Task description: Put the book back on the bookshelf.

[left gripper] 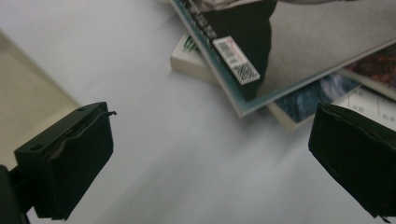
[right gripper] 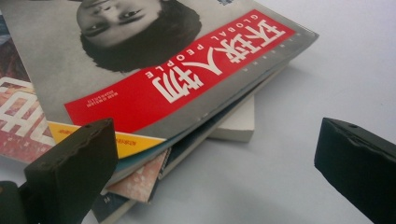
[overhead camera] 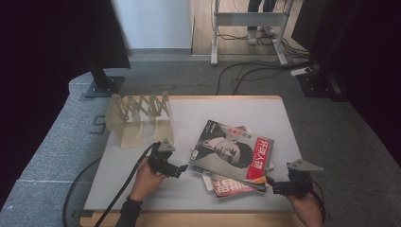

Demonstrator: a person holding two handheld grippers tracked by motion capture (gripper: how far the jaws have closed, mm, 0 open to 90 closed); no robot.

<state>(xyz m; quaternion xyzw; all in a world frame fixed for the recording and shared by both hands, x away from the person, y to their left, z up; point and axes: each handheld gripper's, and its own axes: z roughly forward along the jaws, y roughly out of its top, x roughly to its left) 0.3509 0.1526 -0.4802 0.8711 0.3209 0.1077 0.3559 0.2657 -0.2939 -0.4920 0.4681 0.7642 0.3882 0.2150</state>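
A loose stack of magazines (overhead camera: 232, 158) is seen lying on the white table (overhead camera: 142, 175), right of its middle, topped by a grey cover with a red band. The left gripper (overhead camera: 182, 169) is held just beside the stack's left edge, its jaws spread apart and empty. The right gripper (overhead camera: 270, 182) is held at the stack's lower right corner, jaws likewise wide apart, one close against the corner. A folding rack (overhead camera: 137, 118) stands behind, well apart.

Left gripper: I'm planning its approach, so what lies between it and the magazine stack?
Nothing: the left gripper view shows bare white tabletop between the open left gripper and the magazine stack.
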